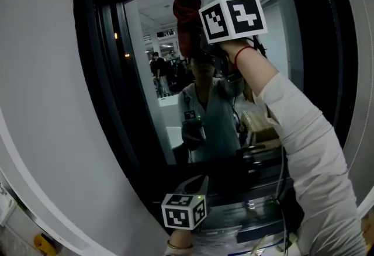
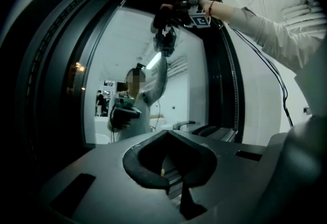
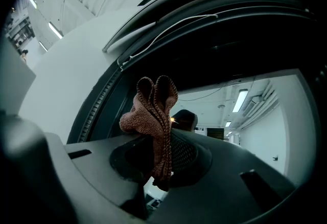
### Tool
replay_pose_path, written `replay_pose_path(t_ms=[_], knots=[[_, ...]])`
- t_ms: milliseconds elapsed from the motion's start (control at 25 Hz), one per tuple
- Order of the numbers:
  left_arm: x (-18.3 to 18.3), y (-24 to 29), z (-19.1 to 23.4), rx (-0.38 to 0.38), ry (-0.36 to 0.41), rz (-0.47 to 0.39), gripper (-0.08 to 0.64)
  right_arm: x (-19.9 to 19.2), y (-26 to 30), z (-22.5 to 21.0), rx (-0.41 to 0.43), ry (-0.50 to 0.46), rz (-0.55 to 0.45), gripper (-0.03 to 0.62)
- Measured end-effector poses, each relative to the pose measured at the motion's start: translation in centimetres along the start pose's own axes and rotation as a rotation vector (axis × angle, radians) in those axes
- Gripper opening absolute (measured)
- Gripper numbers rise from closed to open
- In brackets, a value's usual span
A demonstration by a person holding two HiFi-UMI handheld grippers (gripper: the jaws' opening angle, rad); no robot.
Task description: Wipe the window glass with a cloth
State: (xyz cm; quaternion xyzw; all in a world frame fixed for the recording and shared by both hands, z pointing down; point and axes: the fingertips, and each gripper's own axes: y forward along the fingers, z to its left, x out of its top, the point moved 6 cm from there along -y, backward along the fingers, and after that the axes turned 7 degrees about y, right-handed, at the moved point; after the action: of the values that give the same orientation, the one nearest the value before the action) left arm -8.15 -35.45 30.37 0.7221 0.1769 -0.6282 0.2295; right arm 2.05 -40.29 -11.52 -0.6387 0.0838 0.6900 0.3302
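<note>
I have the right hand-held gripper (image 1: 194, 31) raised high, its jaws clamped on a reddish-brown knitted cloth (image 3: 153, 118). The cloth is bunched in folds. Its long axis runs straight out along the jaws, and a short tail hangs below them.

In the head view the cloth sits at the upper part of the window glass (image 1: 146, 30), just under the top of the dark window frame (image 1: 99, 73). From the right gripper view, the frame's top edge arcs close above the folds. I cannot tell whether the fabric is actually pressed to the pane or only just off it.

What matters for the next stroke, as I judge it, is that nearly all of the glass lies below the cloth. A wipe would have to travel downward or sideways from here, with the folds leading into the pane.

The left hand-held gripper (image 1: 196, 184) is low, near the bottom edge of the window and well apart from the cloth. Its jaws are together with nothing between them. The right hand-held gripper is the only one placed to do the wiping.
</note>
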Motion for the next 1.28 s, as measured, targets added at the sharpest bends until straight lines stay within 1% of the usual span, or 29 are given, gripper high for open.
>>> replay_pose_path(t_ms=[160,440,640,920,1120,1280], knots=[[-0.3,0.9,-1.0,-0.028,0.003,0.006,0.005,0.2,-2.2,-2.6,-0.054,-0.024,0.008,0.051],[-1.1,2.0,-2.7,-0.067,0.006,0.003,0.005,0.0,-6.8,-7.3,-0.155,-0.028,0.005,0.050],[-1.7,2.7,-3.3,-0.090,-0.007,0.007,0.005,0.0,-9.4,-10.2,-0.229,-0.040,0.015,0.049],[-2.2,3.8,-4.1,-0.116,-0.022,0.004,0.005,0.4,-13.8,-15.6,-0.376,-0.050,0.024,0.051],[-1.9,3.9,-4.9,-0.135,-0.022,0.000,0.005,1.5,-17.1,-19.3,-0.502,-0.079,0.040,0.051],[-1.6,4.2,-3.8,-0.134,-0.026,-0.001,0.005,1.9,-17.9,-21.6,-0.585,-0.087,0.049,0.051]])
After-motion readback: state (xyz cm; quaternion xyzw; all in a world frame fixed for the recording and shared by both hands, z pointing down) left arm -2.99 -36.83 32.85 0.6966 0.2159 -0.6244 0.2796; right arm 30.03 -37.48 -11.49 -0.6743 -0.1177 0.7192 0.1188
